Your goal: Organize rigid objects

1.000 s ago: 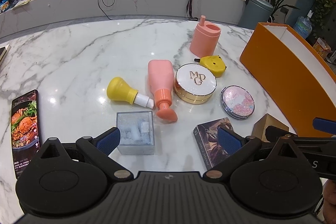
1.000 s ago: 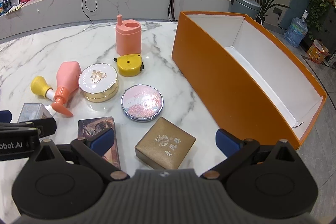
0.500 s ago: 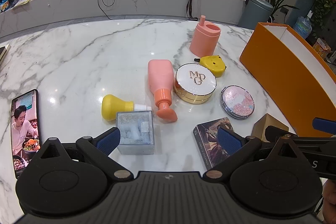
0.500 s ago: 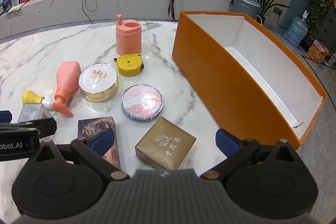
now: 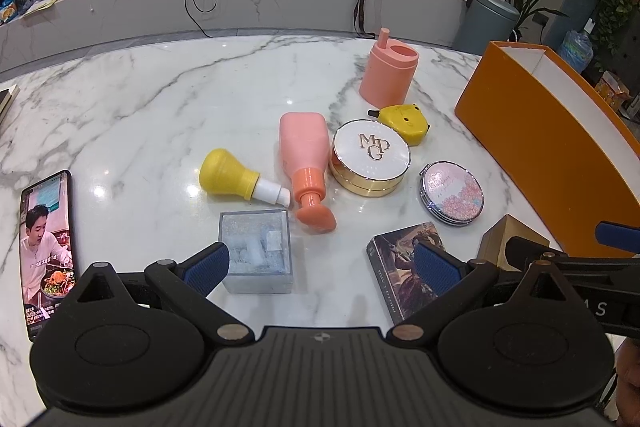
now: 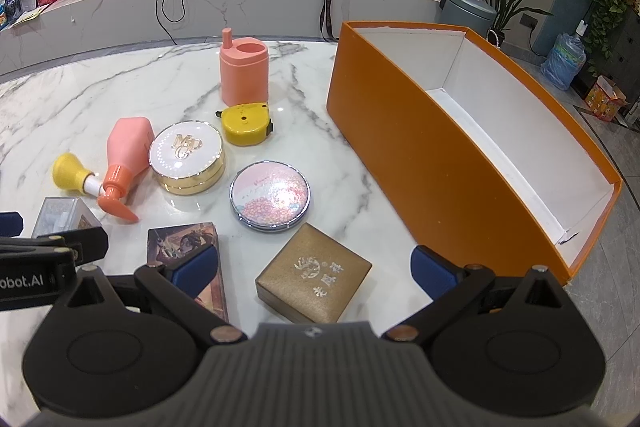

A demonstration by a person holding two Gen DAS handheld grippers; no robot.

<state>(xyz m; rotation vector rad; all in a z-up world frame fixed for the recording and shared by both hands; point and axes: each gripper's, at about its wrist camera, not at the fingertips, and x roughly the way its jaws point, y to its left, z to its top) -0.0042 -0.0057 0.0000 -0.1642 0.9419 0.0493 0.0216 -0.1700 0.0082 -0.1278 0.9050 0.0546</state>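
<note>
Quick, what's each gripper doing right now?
Left gripper: open, holding nothing, above the clear square box.
Right gripper: open, empty, above the gold square box.

Tabletop (image 5: pixel 160 107): white marble, grey veining. Open box (image 6: pixel 420 155): orange outside, white inside. Pump bottle (image 5: pixel 302 151): pink, orange pump. Bulb-shaped bottle (image 5: pixel 224 177): yellow, white neck. Round compact (image 6: pixel 270 195): pink floral lid. Square case (image 6: pixel 314 273): gold-brown. Tape measure (image 6: pixel 246 125): yellow.

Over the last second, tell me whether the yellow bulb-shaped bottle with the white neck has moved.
Yes. The yellow bulb-shaped bottle rolled toward the clear square box, then back away, ending near its start.
</note>
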